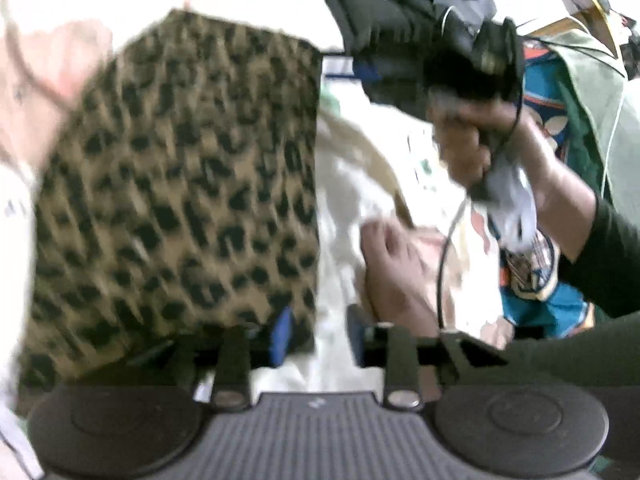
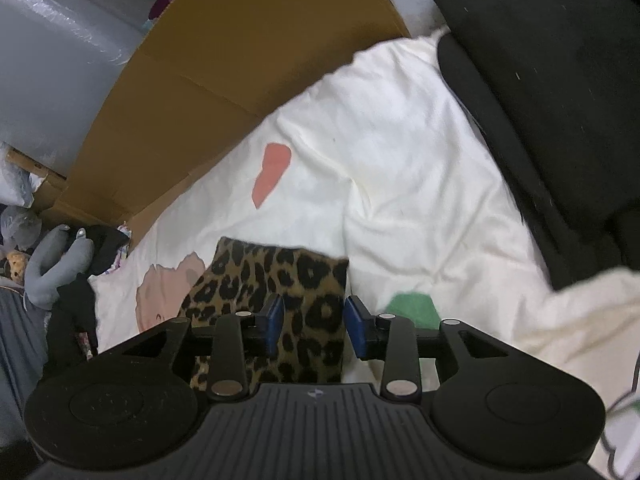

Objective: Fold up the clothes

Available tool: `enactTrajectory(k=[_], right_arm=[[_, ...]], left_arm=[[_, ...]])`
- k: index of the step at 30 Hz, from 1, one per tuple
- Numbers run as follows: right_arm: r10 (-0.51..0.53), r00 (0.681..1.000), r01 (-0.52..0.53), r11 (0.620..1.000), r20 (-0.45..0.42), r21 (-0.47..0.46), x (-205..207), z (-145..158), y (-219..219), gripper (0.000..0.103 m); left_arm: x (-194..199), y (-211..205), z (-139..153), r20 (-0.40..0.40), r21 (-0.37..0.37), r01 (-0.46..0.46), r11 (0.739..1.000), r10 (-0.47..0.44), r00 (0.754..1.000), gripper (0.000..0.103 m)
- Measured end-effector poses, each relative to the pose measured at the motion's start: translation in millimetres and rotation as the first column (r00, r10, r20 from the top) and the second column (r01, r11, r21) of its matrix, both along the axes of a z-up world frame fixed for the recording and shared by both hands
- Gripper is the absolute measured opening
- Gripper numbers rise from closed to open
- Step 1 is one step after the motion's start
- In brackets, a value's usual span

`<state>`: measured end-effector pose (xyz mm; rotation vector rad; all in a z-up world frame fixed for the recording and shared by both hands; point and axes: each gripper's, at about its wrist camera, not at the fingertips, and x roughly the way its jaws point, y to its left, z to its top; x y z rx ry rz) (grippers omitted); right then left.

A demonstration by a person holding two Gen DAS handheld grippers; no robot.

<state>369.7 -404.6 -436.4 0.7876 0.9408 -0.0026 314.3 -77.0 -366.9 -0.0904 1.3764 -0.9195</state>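
1. Left wrist view, far left: one leopard-print garment (image 1: 176, 200) lies folded into a rectangle on the white bedding (image 1: 344, 200). Its right edge runs straight from top to bottom; its top edge meets bare sheet. The picture is blurred here.
2. Just right of that edge is an open strip of white sheet, the clearest room in this view.
3. The left gripper (image 1: 320, 338) shows two blue pads standing apart at a middling width. The left pad overlaps the garment's lower right corner; whether it touches the cloth cannot be told. Between the pads only white sheet shows.
4. Further right a person's hand (image 1: 390, 276) rests on the bed, and a second hand (image 1: 476, 148) grasps the black right gripper body (image 1: 472, 60) with a cable hanging from it. A teal printed cloth (image 1: 548, 312) lies at the right rim.
5. No brand or writing can be read in either view.
6. Right wrist view, left: a brown cardboard sheet (image 2: 224, 80) borders the bed's far edge, with one grey soft toy (image 2: 60, 256) beside it.
7. Centre: the right gripper (image 2: 314, 326) is part open, its pads straddling the garment's right portion without pressing it.
8. Right: a wide stretch of white bedding lies open up to one black fabric mass (image 2: 560, 120) and one cream cloth (image 2: 580, 328).
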Motion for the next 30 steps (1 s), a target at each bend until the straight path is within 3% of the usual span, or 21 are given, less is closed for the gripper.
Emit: enactTrajectory(k=[6, 8, 9, 21, 30], right_arm=[[0.005, 1.0, -0.005, 1.0, -0.018, 0.031, -14, -4, 8, 0.038], [0.012, 1.0, -0.011, 0.999, -0.024, 0.04, -17, -5, 10, 0.044], [0.018, 0.999, -0.017, 0.999, -0.029, 0.045, -18, -6, 12, 0.045], [0.043, 0.998, -0.041, 0.999, -0.053, 0.034, -29, -15, 36, 0.05], [0.009, 0.999, -0.007, 0.998, -0.032, 0.069, -37, -24, 47, 0.055]], left_arm=[[32, -3, 15, 0.123, 0.049, -0.055, 0.997, 0.048, 0.991, 0.044], [42, -1, 21, 0.172, 0.075, -0.082, 0.994, 0.068, 0.983, 0.059], [47, 0, 23, 0.194, 0.083, -0.093, 0.992, 0.076, 0.978, 0.061], [102, 8, 12, 0.342, 0.171, -0.176, 0.969, 0.109, 0.933, 0.07], [123, 16, -12, 0.337, 0.155, -0.21, 0.965, 0.148, 0.93, 0.071]])
